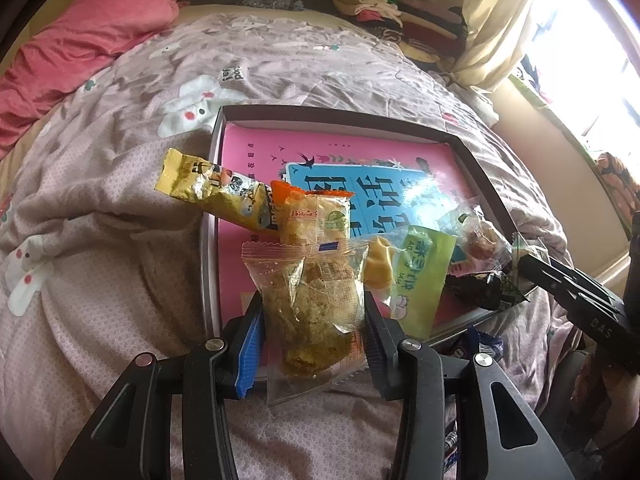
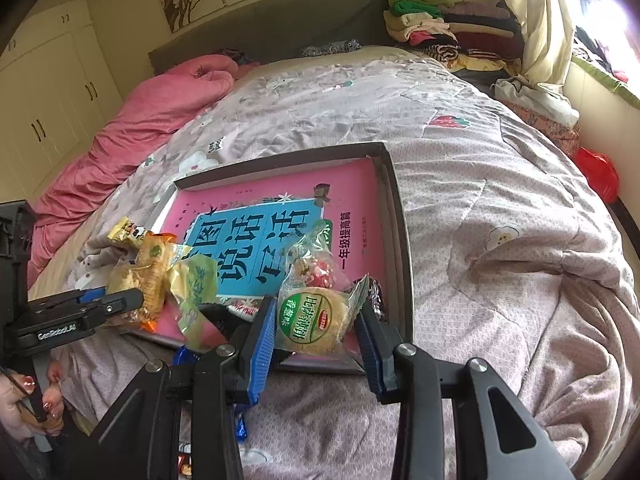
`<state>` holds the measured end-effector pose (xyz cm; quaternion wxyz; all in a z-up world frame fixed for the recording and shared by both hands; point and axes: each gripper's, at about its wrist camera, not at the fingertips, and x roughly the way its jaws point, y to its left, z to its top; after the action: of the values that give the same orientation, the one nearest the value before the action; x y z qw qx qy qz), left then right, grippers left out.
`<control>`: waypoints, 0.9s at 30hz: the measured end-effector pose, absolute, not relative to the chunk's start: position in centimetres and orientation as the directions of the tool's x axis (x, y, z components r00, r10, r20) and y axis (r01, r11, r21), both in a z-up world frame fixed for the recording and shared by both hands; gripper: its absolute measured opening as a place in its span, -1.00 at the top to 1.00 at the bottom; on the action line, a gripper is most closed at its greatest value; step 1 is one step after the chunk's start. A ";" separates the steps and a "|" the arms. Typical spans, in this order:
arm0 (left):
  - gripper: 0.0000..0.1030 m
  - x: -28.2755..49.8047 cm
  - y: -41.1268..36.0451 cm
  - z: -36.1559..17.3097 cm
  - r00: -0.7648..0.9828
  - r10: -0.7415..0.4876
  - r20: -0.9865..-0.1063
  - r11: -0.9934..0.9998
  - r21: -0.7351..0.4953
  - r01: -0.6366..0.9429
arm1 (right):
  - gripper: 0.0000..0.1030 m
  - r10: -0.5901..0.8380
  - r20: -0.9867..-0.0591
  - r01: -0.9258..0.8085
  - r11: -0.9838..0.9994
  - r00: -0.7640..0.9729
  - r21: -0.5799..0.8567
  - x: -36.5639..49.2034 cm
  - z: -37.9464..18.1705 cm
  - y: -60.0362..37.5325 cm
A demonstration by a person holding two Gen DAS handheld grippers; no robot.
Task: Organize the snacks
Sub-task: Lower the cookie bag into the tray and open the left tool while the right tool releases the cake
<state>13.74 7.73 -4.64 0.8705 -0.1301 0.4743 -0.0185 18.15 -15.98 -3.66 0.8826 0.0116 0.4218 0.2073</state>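
Observation:
A shallow dark box [image 1: 486, 176] [image 2: 400, 216] lies on the bed with a pink and blue book [image 1: 360, 160] flat inside it. My left gripper [image 1: 312, 320] [image 2: 132, 300] is shut on a clear packet of crumbly brown pastry [image 1: 316, 300] [image 2: 150, 280], over the box's near left part. My right gripper [image 2: 314, 336] [image 1: 528, 264] is shut on a round biscuit packet with a green label [image 2: 316, 314] at the box's near right corner. Inside the box lie a yellow packet [image 1: 212, 192], an orange-edged packet [image 1: 316, 212], a green packet [image 1: 420, 276] and a clear packet of candy [image 2: 316, 272].
Blue wrappers [image 1: 480, 346] [image 2: 184, 356] lie on the quilt [image 2: 500, 240] just outside the box's near edge. A pink blanket [image 2: 132, 128] is bunched at the far left. Folded clothes [image 2: 440, 28] are stacked at the head of the bed. A hand [image 2: 32, 396] grips the left tool.

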 end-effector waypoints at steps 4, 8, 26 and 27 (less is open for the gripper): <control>0.09 13.7 7.8 -4.7 0.550 -0.158 -0.820 0.964 -0.249 -0.094 | 0.22 0.377 -0.740 -0.354 0.914 0.557 0.198 18.6 -3.8 -15.8; 0.04 13.7 7.9 -4.7 0.548 -0.155 -0.822 0.964 -0.248 -0.100 | 0.22 0.376 -0.737 -0.353 0.915 0.562 0.197 18.5 -3.7 -15.7; -0.38 12.1 8.6 -3.4 0.562 -0.145 -0.814 0.961 -0.251 -0.114 | -0.11 0.400 -0.696 -0.340 0.911 0.596 0.233 16.7 -1.7 -17.0; -0.39 12.0 8.6 -3.3 0.564 -0.148 -0.812 0.961 -0.253 -0.112 | -0.12 0.408 -0.692 -0.345 0.908 0.595 0.239 16.5 -1.5 -17.0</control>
<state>12.03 8.62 -3.28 0.8733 -0.1390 0.4668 -0.0104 16.46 -16.97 -1.54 0.8922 0.0399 0.3973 0.2112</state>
